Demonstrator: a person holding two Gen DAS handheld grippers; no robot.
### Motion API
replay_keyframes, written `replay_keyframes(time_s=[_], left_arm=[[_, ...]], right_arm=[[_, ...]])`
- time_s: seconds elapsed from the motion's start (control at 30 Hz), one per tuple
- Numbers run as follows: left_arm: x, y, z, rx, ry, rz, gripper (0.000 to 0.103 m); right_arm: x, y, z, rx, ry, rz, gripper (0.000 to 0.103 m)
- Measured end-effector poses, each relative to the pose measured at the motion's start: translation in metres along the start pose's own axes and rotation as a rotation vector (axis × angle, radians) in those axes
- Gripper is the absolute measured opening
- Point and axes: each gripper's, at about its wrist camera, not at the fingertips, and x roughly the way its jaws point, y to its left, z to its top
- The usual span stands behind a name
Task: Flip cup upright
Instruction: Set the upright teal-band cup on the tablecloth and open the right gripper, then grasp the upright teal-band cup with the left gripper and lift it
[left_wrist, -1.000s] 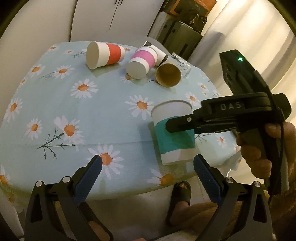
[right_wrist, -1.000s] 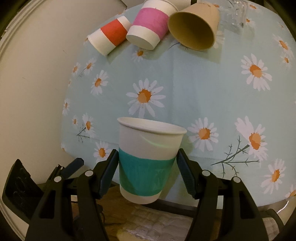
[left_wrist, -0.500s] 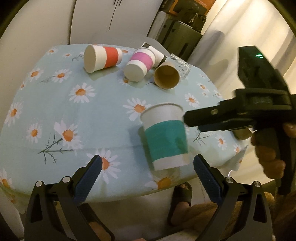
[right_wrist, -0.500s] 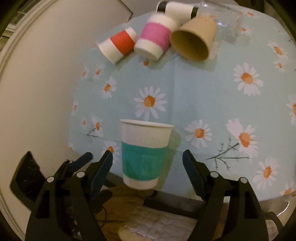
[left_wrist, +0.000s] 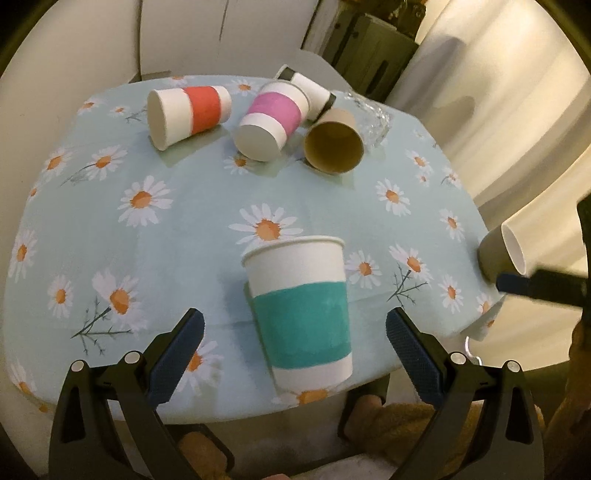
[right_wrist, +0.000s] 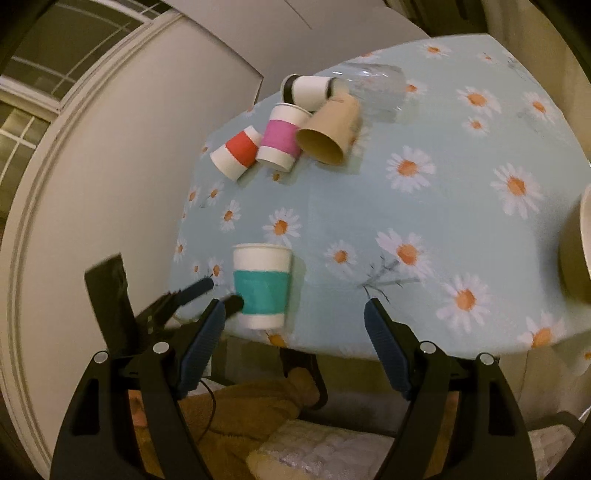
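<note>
A white paper cup with a teal band (left_wrist: 301, 314) stands upright, mouth up, near the front edge of the daisy tablecloth (left_wrist: 184, 221); it also shows in the right wrist view (right_wrist: 261, 286). My left gripper (left_wrist: 294, 332) is open, its blue fingers either side of the cup and apart from it. My right gripper (right_wrist: 294, 325) is open and empty, drawn back off the table's edge to the cup's right. Its finger (left_wrist: 532, 286) shows at the right edge of the left wrist view.
At the back lie several cups on their sides: red-banded (left_wrist: 186, 110), pink-banded (left_wrist: 271, 120), brown (left_wrist: 334, 142), black-rimmed (left_wrist: 306, 86), and a clear glass (left_wrist: 369, 118). Another brown cup (left_wrist: 502, 253) lies at the table's right edge. A curtain hangs to the right.
My right gripper let go of the teal cup, opened and pulled back to the right. The cup stays standing upright. My left gripper has moved closer to it.
</note>
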Motion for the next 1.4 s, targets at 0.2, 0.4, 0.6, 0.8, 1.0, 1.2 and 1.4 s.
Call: replay_keyframes(time_s=[0.2,0.4,0.6,0.8,1.0,1.2,1.4], left_arm=[[0.017,-0.010,0.011,-0.005,0.063,0.053,0.095],[0.037,-0.015,0.018,-0.013,0.114,0.120,0.080],[0.049,-0.003,0.022,-0.074,0.178,0.134,0.076],[0.053,-0.005,0.023,-0.053,0.195,0.164,0.067],[0.051,-0.008,0.022,-0.056,0.178,0.144,0.067],[0.032,-0.022,0.018,-0.012,0.094,0.145,0.067],[0.001,-0.035,0.013,0.024,-0.072,0.147,0.067]], right_arm=[[-0.002,-0.018,-0.015,-0.003,-0.023,-0.012,0.077],[0.008,-0.026,-0.024,-0.044,-0.054,-0.034,0.077],[0.015,-0.026,-0.025,-0.086,-0.052,-0.052,0.077],[0.018,-0.033,-0.026,-0.077,-0.042,-0.042,0.077],[0.021,-0.033,-0.028,-0.076,-0.040,-0.039,0.077],[0.017,-0.028,-0.030,-0.085,-0.062,-0.039,0.077],[0.005,-0.019,-0.027,-0.107,-0.101,-0.004,0.077]])
